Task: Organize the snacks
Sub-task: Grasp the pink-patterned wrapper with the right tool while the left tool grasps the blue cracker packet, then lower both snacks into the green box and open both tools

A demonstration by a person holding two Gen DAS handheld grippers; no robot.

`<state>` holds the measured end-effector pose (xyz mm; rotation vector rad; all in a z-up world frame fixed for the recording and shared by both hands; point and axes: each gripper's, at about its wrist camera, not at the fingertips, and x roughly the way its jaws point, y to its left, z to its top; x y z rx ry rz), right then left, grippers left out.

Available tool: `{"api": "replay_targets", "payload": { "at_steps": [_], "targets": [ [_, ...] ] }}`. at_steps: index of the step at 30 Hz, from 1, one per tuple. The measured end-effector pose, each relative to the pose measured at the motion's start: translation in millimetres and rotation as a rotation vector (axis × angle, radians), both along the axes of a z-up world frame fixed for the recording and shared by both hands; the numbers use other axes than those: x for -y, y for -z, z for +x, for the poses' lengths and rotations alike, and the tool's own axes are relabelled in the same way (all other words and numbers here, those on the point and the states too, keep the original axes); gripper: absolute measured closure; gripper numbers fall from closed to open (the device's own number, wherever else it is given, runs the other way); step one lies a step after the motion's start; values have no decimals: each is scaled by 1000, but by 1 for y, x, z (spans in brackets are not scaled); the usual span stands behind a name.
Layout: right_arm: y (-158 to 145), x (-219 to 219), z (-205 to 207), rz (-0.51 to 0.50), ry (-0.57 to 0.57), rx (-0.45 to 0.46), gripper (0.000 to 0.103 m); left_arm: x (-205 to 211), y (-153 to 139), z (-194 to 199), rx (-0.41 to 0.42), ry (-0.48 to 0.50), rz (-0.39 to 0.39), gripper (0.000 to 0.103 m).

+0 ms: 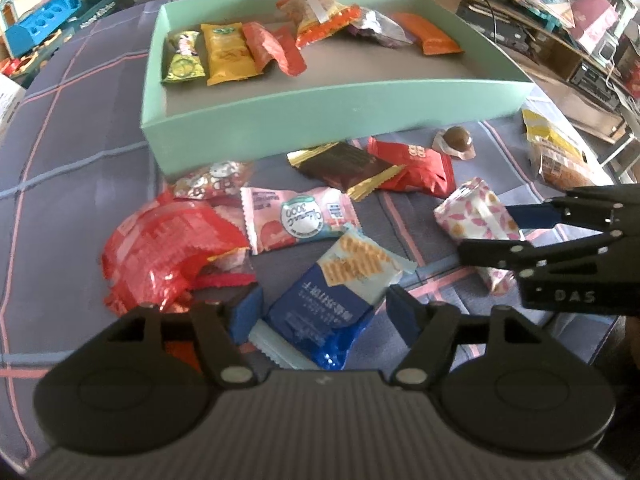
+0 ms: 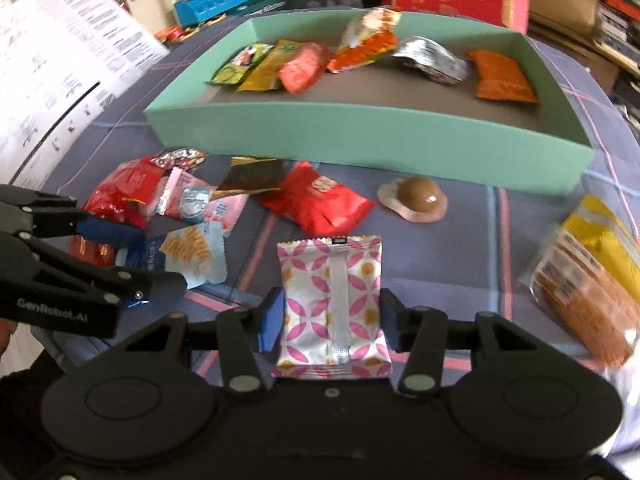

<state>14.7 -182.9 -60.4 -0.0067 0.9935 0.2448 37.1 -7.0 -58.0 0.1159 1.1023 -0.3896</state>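
Note:
A green box (image 1: 344,108) (image 2: 360,140) holds several snack packets at its far side. Loose snacks lie on the cloth in front of it. My left gripper (image 1: 324,316) is open around a blue cracker packet (image 1: 328,300), also in the right wrist view (image 2: 188,256); its pads stand on either side, with gaps. My right gripper (image 2: 332,320) stands around a white packet with pink petals (image 2: 332,304) (image 1: 476,216); its pads are at the packet's sides, and contact is unclear.
A red packet (image 2: 316,200), a brown-and-gold packet (image 1: 344,164), a pink packet (image 1: 300,220), a crumpled red wrapper (image 1: 160,248), a chocolate ball (image 2: 416,196) and a yellow cracker bag (image 2: 592,268) lie on the plaid cloth (image 1: 80,152). Clutter surrounds the table.

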Motion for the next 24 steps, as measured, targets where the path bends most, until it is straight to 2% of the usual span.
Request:
{"api": "replay_targets", "payload": {
  "at_steps": [5,9,11,17,20,24],
  "targets": [
    [0,8,-3,27,25,-1,54,11,2,3,14,42,38,36],
    [0,7,-3,28,26,-1,54,29,1,-9,51,125,83,55],
    [0,8,-3,34,32,-2,54,33,0,-14,59,136,83,60],
    [-6,19,-4,110,89,-22,54,21,-9,-11,55,38,43,64],
    [-13,24,-4,151,105,-21,54,13,-22,-11,60,14,-12,64],
    [-33,25,2,201,96,9,54,4,-47,-7,120,-29,-68,64]
  ]
}}
